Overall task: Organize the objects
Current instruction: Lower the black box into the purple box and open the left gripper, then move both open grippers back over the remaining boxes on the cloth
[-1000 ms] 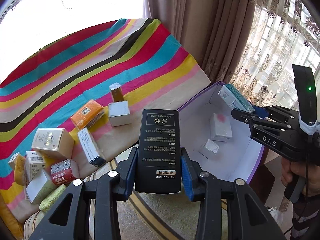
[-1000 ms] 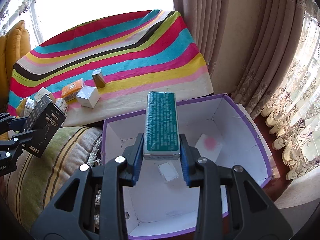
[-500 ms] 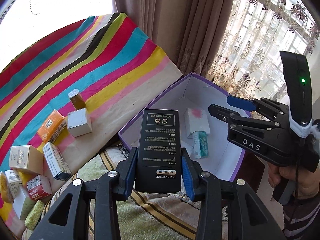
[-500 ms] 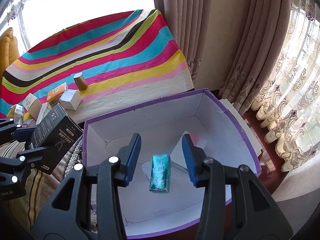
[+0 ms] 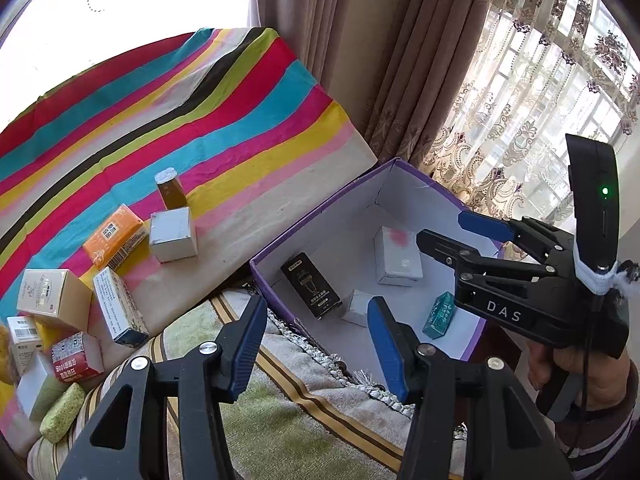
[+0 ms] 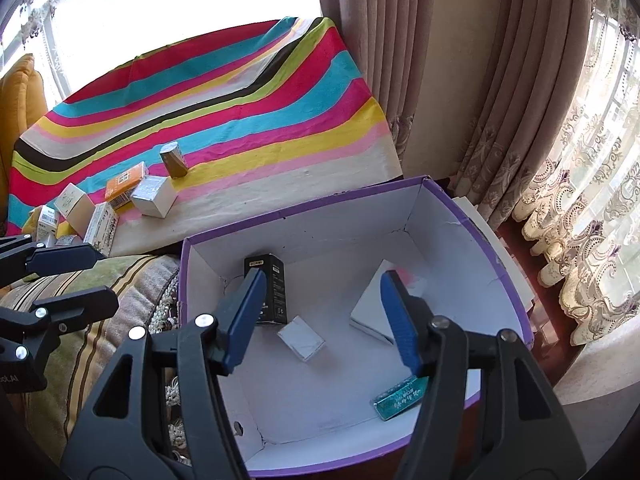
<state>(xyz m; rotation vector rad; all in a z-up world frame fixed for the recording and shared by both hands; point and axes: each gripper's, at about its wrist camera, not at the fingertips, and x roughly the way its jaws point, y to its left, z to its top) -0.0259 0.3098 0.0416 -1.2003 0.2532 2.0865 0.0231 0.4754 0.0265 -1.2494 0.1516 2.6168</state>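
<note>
**Both drops done, both jaws empty**

Left gripper [image 5: 316, 340]: a second ago I held the black box [image 5: 311, 285]; now it lies in the purple box [image 5: 280, 246], on the floor by the wall nearest the striped cloth [image 5: 224, 120]. My jaws are opening, nothing between them.

Right gripper [image 6: 324, 320]: the teal box [image 6: 400, 397] was clamped a second ago; now it sits on the floor near the front rim, toward the right corner. Those jaws are opening too, with nothing between them.

Also inside: a white box with a pink mark [image 5: 398, 256] and a small white box [image 6: 301, 338].

Meaning: four items binned. Still out at the cloth's near-left edge: orange box [image 5: 114, 236], brown bottle [image 5: 171, 189], white cube [image 5: 174, 234] and a cluster of cartons. My call: go back there next.
</note>
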